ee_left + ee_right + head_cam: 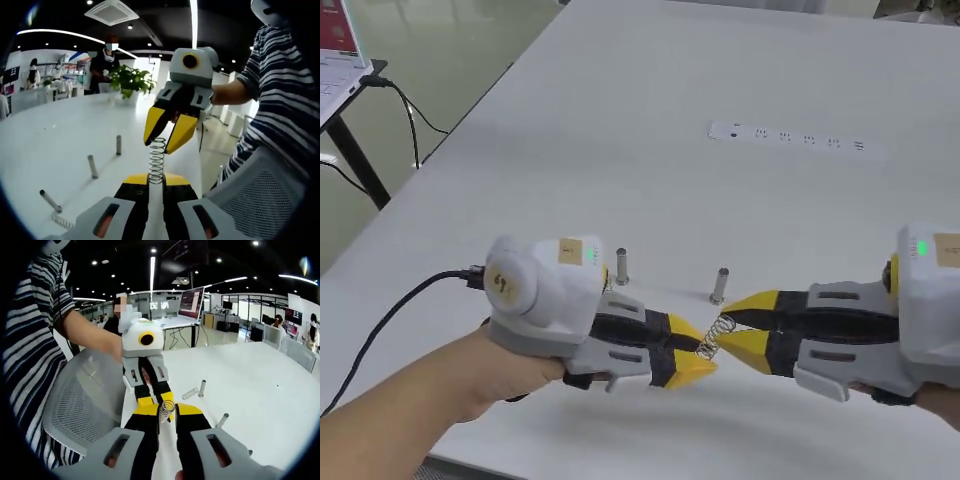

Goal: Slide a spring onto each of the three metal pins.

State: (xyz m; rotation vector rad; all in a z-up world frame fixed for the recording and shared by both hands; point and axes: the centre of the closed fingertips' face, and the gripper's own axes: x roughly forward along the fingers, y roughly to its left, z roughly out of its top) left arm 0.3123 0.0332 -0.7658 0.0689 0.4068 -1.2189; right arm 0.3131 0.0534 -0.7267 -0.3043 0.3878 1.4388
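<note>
Jaws of your left gripper (pixel 705 352) were pinched shut on one end of the spring (pixel 715 338), which hung between the two tools. Your right gripper (pixel 723 324) had its jaws spread around the other end, two upright pins (pixel 621 266) standing on the table (pixel 620 150) just behind.

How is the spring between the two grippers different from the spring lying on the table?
The held spring is up in the air, pinched by the left hand-held gripper, its far end between the right hand-held gripper's jaws. The loose spring lies flat on the table, untouched, beside a pin. Both are silver coils, on no pin yet.
</note>
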